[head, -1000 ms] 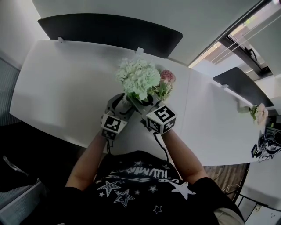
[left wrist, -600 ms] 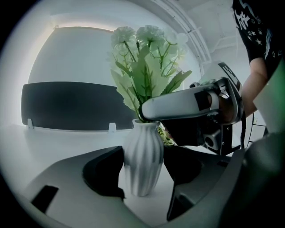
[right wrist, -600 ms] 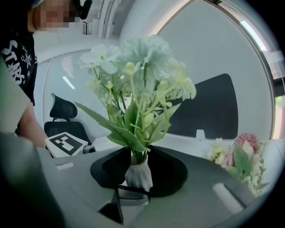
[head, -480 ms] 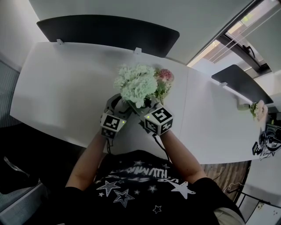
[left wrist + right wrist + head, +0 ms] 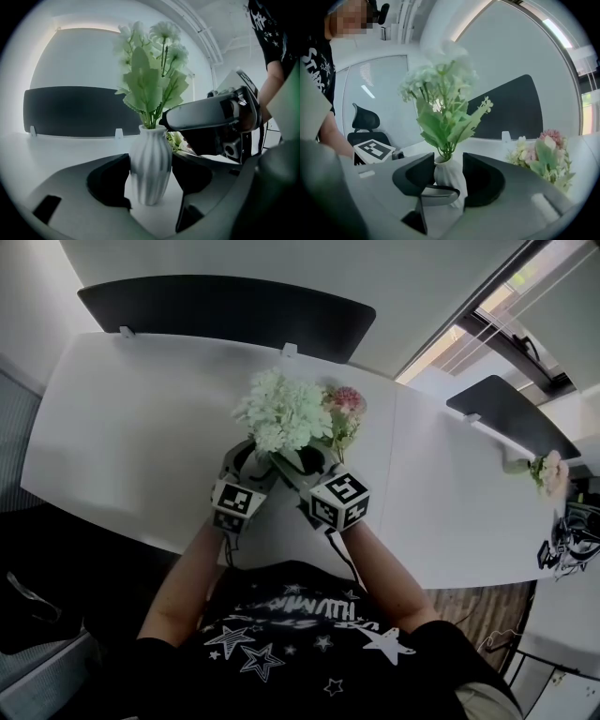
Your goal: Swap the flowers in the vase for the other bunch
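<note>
A white ribbed vase [image 5: 150,150] stands upright near the middle of a white table [image 5: 141,427], closer to the near edge than to the far one. A bunch of white flowers [image 5: 286,413] sits in it, its green stems rising straight out of the neck and the blooms spreading above, leaning a little toward the far left corner in the head view.

The left gripper [image 5: 151,180] comes in low and level, its jaws clamped on the vase's belly, one pad against each side. The right gripper [image 5: 449,180] reaches in from the other side. Its jaws have just been opening and stand apart around the vase's neck and the stem bases, not pressing on them.

A second bunch with a pink bloom [image 5: 345,409] lies on the table just right of the vase, flower heads toward the far edge. Its stem ends are hidden behind the right gripper.

From above, the white blooms cover most of the vase, and both pairs of jaw tips are hidden under them. A small sprig [image 5: 548,474] at the table's right edge is too small to make out
</note>
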Available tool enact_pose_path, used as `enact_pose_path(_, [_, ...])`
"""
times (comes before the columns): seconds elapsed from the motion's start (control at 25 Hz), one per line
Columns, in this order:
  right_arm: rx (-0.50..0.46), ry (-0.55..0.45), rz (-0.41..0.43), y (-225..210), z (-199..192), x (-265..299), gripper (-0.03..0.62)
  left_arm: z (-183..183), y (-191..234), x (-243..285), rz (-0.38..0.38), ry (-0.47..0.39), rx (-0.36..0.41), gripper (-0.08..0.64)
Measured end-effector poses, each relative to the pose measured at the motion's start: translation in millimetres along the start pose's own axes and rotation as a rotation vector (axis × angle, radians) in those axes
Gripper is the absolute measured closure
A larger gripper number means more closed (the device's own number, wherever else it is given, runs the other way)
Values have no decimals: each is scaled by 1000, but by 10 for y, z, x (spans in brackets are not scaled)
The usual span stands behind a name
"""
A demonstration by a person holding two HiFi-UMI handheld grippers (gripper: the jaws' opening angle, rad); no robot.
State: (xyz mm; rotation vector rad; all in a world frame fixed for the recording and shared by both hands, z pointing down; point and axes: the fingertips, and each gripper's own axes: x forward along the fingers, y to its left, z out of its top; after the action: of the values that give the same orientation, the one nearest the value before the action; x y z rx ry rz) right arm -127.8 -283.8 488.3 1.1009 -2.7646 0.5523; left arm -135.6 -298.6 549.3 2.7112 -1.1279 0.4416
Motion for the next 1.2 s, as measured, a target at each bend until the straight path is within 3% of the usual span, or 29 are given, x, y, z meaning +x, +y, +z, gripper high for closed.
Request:
enact_pose_path(0.32, [55,-28,-23,-68,-4,-174,425,-16,3,-67,4,30,6,267])
enact_pose_path(0.52, [54,-36,-18,-63,-9,-296,425,8,-28,-152,27,17,-31,256])
enact_pose_path(0.92, [30,-44,-3,-7,21,-694,426,161,-187,-485,175,-25,-45,244])
enact_pose_path(1.0, [28,-36,-5,-17,27,-796,428,200,-306,-533,172,-31,-67,244])
enact_pose_path(1.08, [22,-37,-2,-25,40,-910,451,259,-438,-564,167,-54,-72,245])
enact_pose_path(1.2, [20,-52,4,-45,51,-1099,543,331,-595,-644,205,-63,-68,250])
